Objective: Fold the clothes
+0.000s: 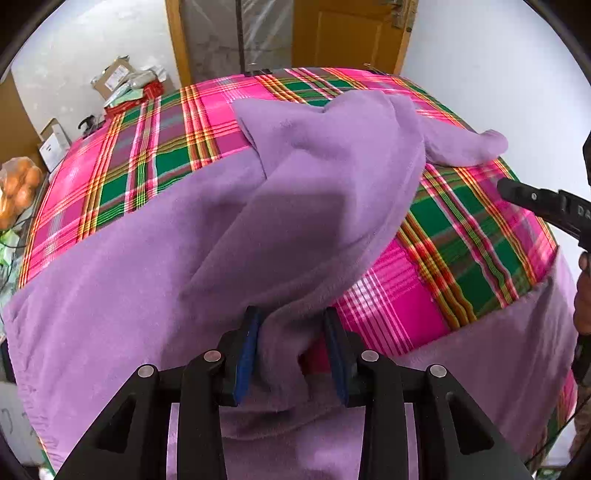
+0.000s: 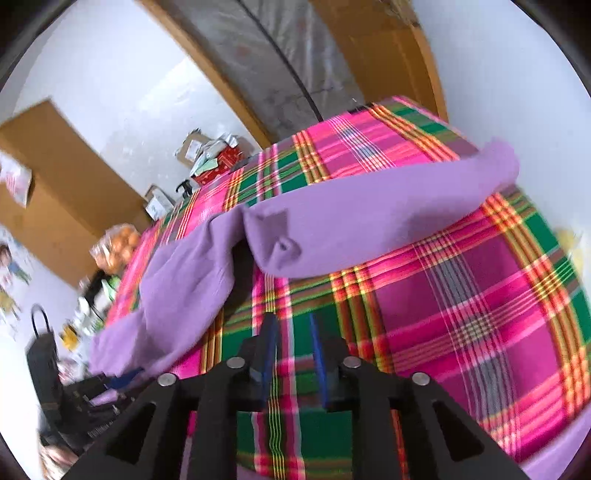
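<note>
Now pinching a bunched fold of the purple fleece garment (image 1: 295, 206) in the left hand-held gripper (image 1: 293, 350), right hand-held gripper (image 2: 291, 354) spread empty over the plaid worktop (image 2: 461, 314), garment's long axis stretching away up-left of it.

Around the plaid-covered desk

A plaid cloth (image 1: 122, 184) in pink, green and yellow covers the desk. Past its far left corner sit cardboard boxes (image 1: 118, 75) and a red package (image 1: 153, 90); a white box (image 1: 55, 146) stands beside the left edge, with a bag of oranges (image 1: 18, 188) nearer along that edge. Behind the far edge is a wooden door frame (image 1: 177, 40) with plastic sheeting (image 1: 236, 33), and white wall (image 1: 491, 55) on the right.
</note>
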Motion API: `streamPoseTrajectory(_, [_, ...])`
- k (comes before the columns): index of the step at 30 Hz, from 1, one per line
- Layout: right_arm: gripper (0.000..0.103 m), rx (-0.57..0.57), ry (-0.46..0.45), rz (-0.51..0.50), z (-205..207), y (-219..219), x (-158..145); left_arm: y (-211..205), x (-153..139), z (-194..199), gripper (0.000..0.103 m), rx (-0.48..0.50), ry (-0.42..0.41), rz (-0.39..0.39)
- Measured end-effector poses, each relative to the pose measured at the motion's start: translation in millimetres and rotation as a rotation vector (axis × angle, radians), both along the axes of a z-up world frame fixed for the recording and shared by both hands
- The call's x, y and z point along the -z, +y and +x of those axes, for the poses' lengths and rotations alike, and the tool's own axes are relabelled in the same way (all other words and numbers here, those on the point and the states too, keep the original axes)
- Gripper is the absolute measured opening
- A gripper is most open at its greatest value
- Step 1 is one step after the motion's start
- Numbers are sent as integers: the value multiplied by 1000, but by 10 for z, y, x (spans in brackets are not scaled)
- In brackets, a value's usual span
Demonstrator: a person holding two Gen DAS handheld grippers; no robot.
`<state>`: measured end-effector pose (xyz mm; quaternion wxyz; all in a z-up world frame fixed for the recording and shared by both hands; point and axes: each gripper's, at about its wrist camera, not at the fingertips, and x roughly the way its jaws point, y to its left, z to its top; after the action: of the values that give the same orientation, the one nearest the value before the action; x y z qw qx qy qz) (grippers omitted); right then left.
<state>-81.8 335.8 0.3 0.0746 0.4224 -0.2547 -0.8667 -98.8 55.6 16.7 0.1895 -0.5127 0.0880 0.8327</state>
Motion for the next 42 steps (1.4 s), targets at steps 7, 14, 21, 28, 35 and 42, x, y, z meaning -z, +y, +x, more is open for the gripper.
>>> streamPoseTrajectory(7, [37, 137, -19, -82, -254, 288, 173, -85, -19, -57, 36, -30, -28, 70])
streamPoseTrajectory(14, [39, 225, -41, -164, -406, 512, 281, -197, -35, -89, 29, -50, -46, 133])
streamPoseTrajectory(21, [17, 268, -74, -154, -553, 539, 296, -307, -14, -122, 22, -75, -65, 183])
streamPoseTrajectory(28, [6, 277, -48, -114, -498, 588, 199, -400, -15, -134, 16, -106, -82, 234])
streamPoseTrajectory(35, [5, 333, 43, -45, -293, 836, -175, -625, -80, -108, 10, -166, -91, 313])
streamPoseTrajectory(42, [5, 410, 73, -14, -26, 1159, -361, -638, -154, -60, 10, -175, -88, 355])
